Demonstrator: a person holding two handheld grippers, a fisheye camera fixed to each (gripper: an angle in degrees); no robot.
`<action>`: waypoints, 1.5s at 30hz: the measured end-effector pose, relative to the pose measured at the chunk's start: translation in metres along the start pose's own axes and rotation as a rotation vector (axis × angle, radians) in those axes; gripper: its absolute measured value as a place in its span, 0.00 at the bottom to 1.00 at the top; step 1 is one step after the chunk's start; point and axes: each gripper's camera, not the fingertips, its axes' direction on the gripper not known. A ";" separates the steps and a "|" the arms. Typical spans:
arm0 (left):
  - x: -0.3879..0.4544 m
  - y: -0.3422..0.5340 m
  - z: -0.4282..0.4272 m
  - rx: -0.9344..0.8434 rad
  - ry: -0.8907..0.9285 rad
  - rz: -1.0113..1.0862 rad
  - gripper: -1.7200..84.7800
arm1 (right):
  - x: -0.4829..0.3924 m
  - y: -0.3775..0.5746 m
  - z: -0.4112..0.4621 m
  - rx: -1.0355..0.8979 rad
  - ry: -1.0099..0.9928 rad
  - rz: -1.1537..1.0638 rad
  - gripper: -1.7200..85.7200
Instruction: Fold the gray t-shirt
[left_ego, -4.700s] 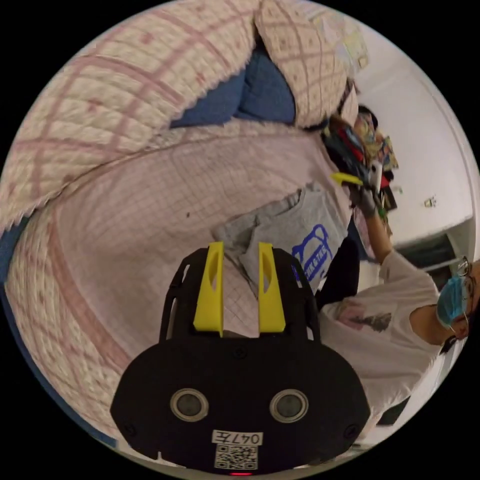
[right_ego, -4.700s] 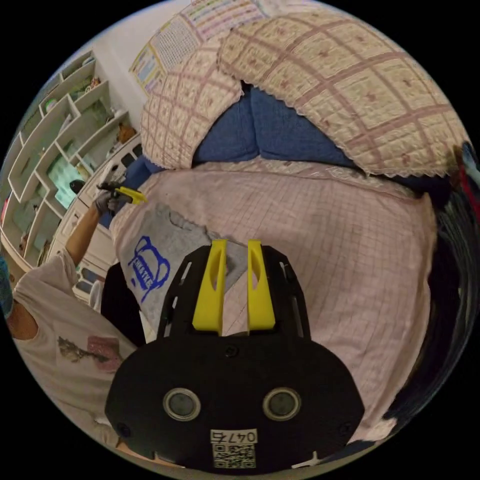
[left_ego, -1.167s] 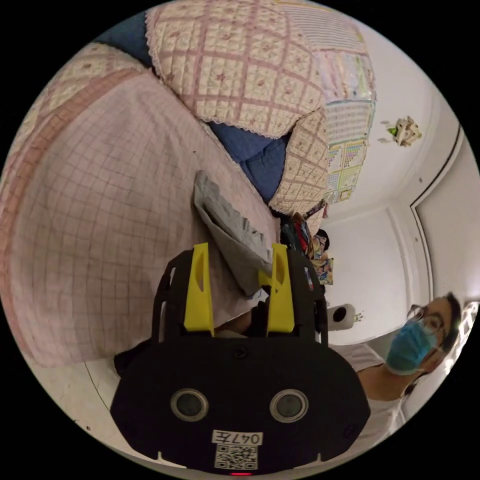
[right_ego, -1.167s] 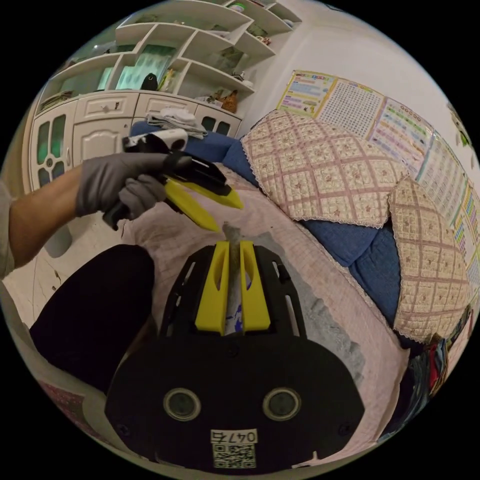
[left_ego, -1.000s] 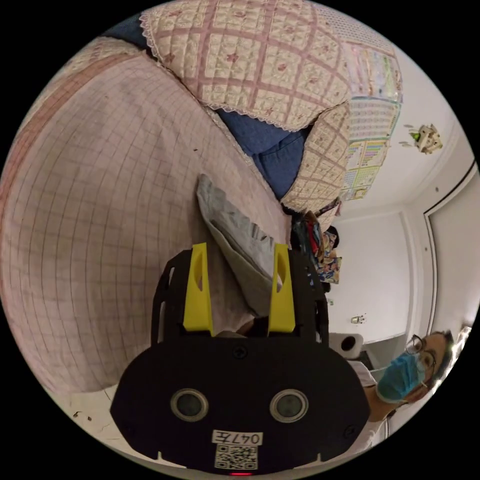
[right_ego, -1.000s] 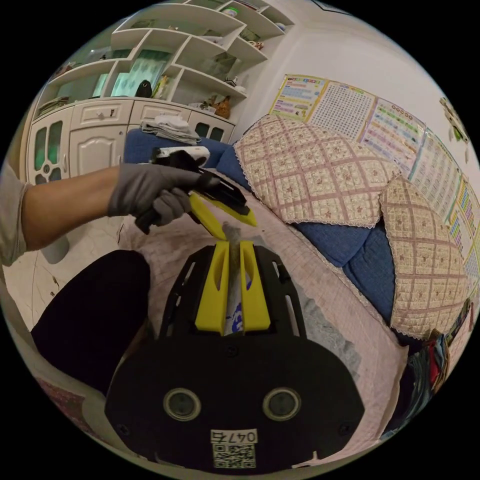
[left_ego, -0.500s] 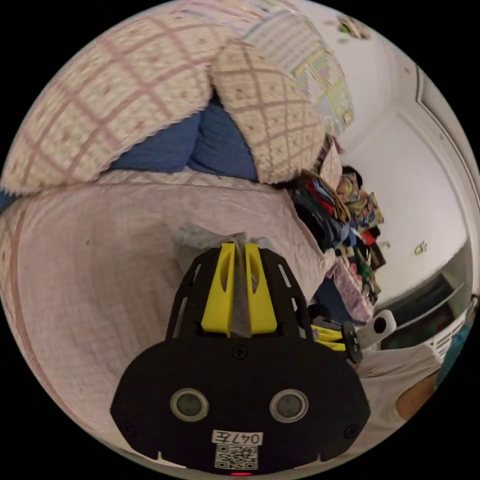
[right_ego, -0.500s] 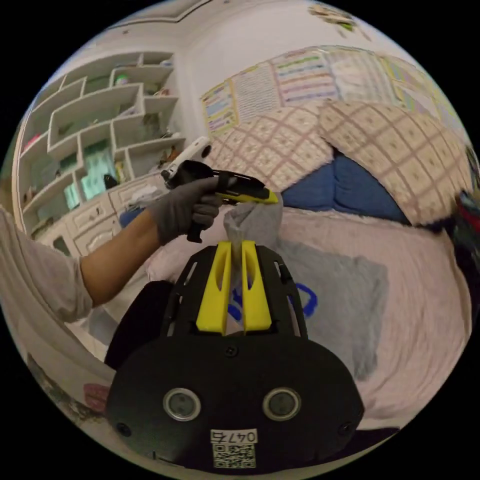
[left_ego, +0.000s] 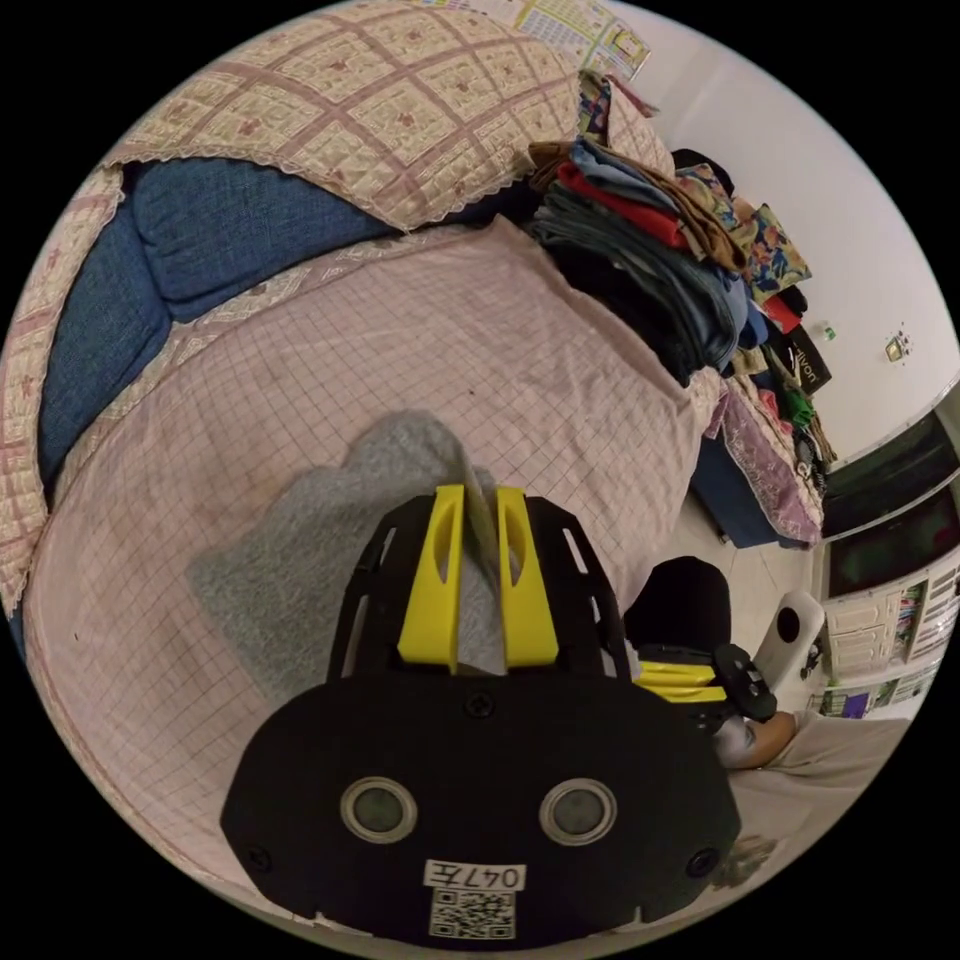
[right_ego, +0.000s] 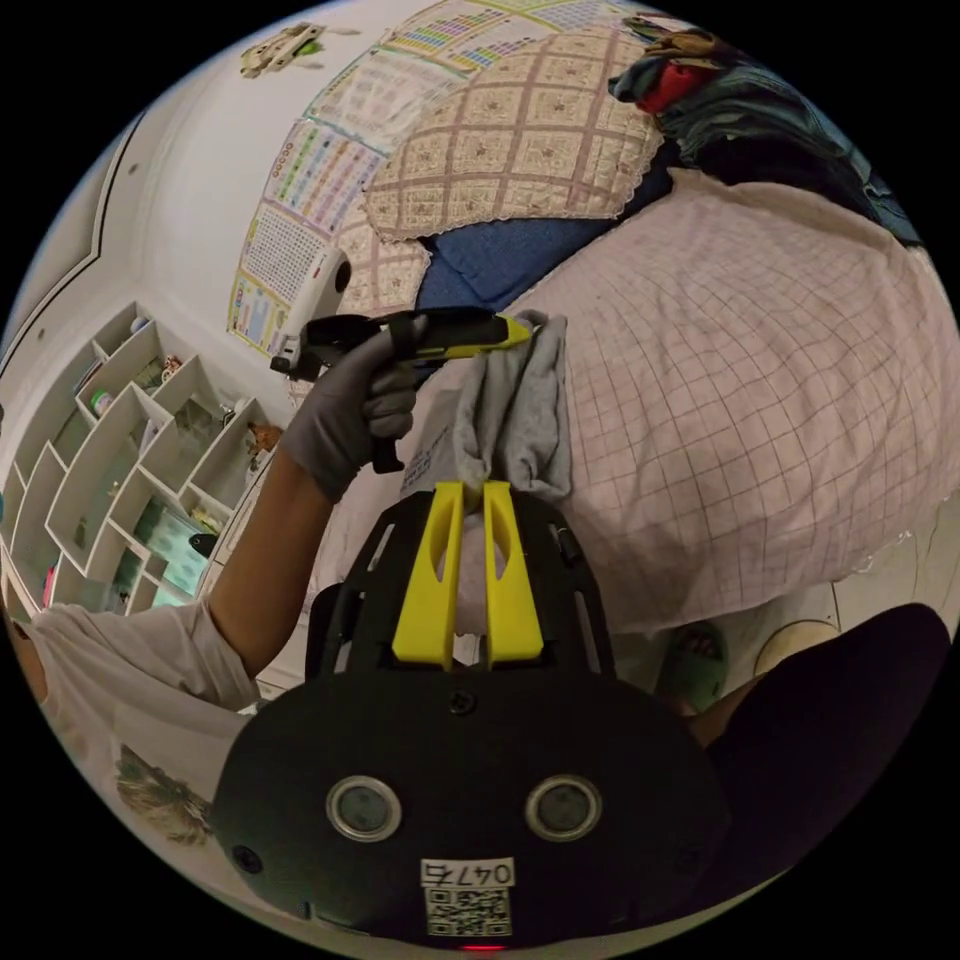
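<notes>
L claw (left_ego: 478, 500) & R claw (right_ego: 467, 497): jaws narrow, each clamped on gray t-shirt (left_ego: 300, 560) fabric. Shirt lifted at the pinched edges, remainder draped on pink checked sofa cover (left_ego: 480, 340). Clothes pile (left_ego: 650, 260) near cover's far end.

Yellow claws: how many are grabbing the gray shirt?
2. The left claw pinches the gray shirt over the pink checked cover; the right claw pinches another part of it.

In the left gripper view, the pink checked cover (left_ego: 480, 340) lies open across the frame's centre. A clothes pile (left_ego: 650, 250) blocks the upper right; quilted cushions (left_ego: 330, 110) bound the top edge.
</notes>
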 end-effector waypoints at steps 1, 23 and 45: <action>0.006 -0.009 -0.012 0.020 0.028 0.003 0.10 | 0.007 0.009 0.010 -0.005 0.010 0.001 0.04; 0.243 0.163 -0.211 0.243 -0.256 0.355 0.18 | 0.140 0.106 0.219 -0.032 -0.144 0.158 0.04; 0.388 0.186 -0.317 0.453 -0.791 0.438 0.06 | 0.203 0.098 0.394 -0.091 -0.258 0.186 0.21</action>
